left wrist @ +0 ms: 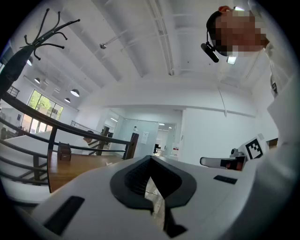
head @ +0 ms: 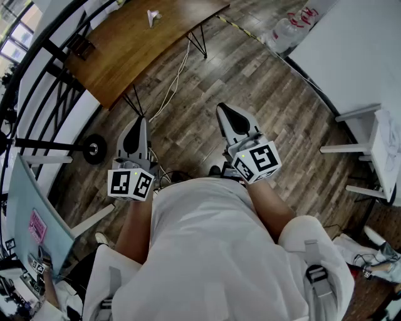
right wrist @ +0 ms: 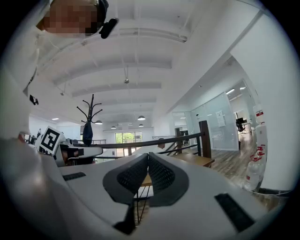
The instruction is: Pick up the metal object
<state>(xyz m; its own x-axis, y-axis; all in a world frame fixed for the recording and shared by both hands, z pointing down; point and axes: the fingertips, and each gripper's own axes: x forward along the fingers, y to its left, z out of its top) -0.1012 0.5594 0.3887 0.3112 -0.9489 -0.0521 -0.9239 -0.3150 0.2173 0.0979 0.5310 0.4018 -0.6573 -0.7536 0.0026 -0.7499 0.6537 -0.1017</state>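
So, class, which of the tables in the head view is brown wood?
The wooden table at upper left. It stands on thin black legs and has a small white object on it. The white table at upper right is plainly a different colour.

A wooden table [head: 131,44] (dark legs) carries one small white object [head: 153,17].

open-plan office: wooden desk [head: 138,50], glass partitions [right wrist: 219,125]

Left gripper [head: 138,123]: pale grey shell, black pads, cube white with black squares
Right gripper [head: 223,108]: same grey and black, black-on-white cube
Floor [head: 263,94]: brown planks, greyish streaks
Table [head: 138,44]: warm brown wood, black legs
Shirt [head: 207,251]: white
Railing [right wrist: 159,141]: black
Bottles [head: 287,31]: clear, red labels
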